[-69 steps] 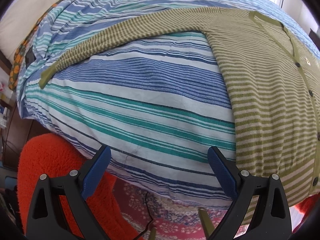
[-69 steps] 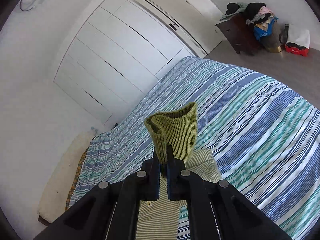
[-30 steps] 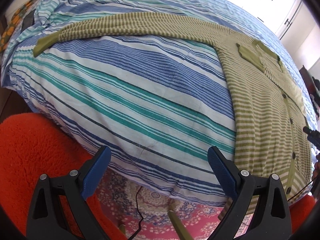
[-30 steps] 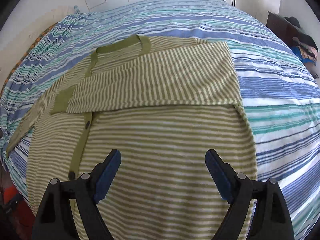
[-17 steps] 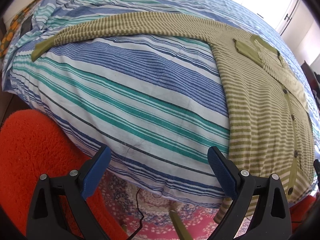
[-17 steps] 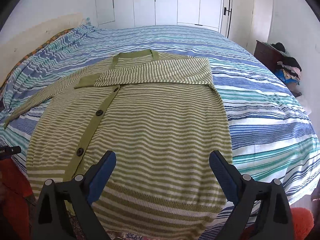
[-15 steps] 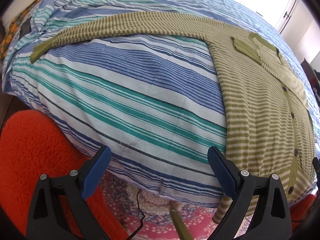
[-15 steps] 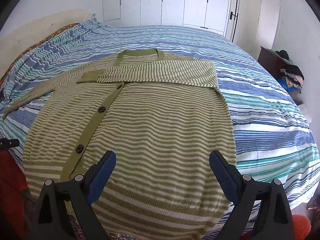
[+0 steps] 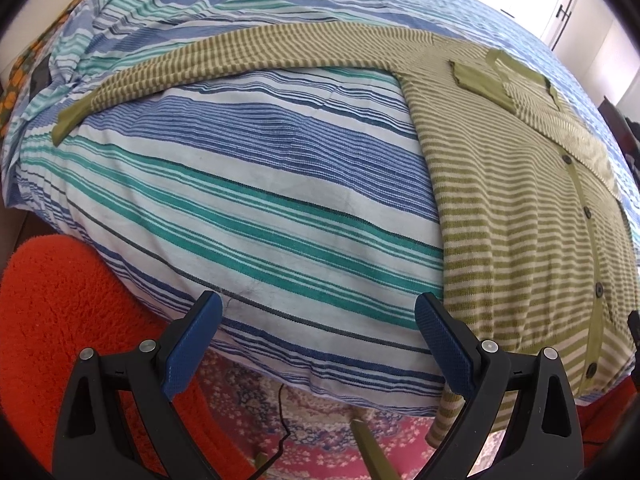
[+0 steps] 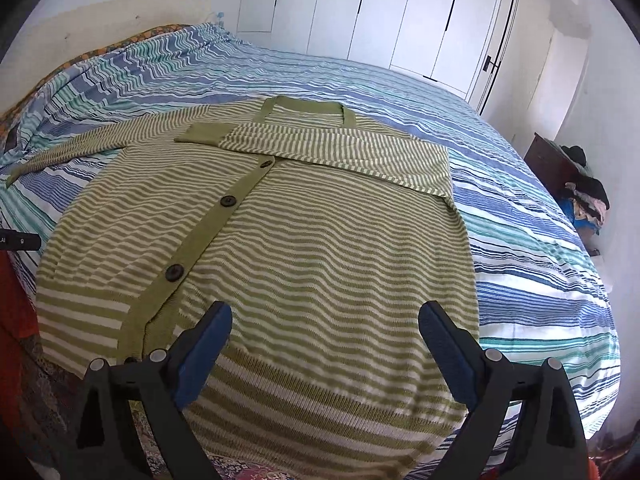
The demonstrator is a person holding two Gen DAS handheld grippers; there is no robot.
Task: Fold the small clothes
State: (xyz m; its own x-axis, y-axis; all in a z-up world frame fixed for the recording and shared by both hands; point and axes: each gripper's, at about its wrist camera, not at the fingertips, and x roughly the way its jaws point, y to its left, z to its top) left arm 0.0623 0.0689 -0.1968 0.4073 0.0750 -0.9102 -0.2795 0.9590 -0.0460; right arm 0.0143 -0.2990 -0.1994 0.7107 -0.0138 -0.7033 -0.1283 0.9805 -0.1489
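1. The left gripper [image 9: 316,322] stood with its jaws spread wide and nothing between them, poised over the near edge of the bed [image 9: 248,216]. Below it lay an orange fleece item [image 9: 60,304] and a patterned rug [image 9: 320,428].
2. The right gripper [image 10: 325,330] was likewise spread wide and empty, poised over the hem [image 10: 320,420] of the cardigan [image 10: 300,248].
3. The cardigan lay face up and buttoned on the striped bedcover, hem nearest and draped slightly over the bed edge, neckband [image 10: 306,109] farthest.
4. One sleeve [image 10: 340,152] lay folded across the chest, its cuff [image 10: 204,133] resting just past the button placket [image 10: 208,232].
5. The other sleeve [image 9: 248,50] lay stretched out flat over the bedcover, its cuff [image 9: 70,120] well apart from the body and far from both grippers.
6. Beyond the bed stood white wardrobe doors [image 10: 360,16] and a dark cabinet [image 10: 556,168] bearing a heap of clothes.
7. Judgement: the step in hand was the sleeve fold, half complete. The next move called for the left gripper to reach to the far cuff, close on it, and carry the sleeve across the chest to lie over the first.
8. Judgement: the knit looked soft and liable to stretch or drag the body, so a lift before travel appeared advisable.
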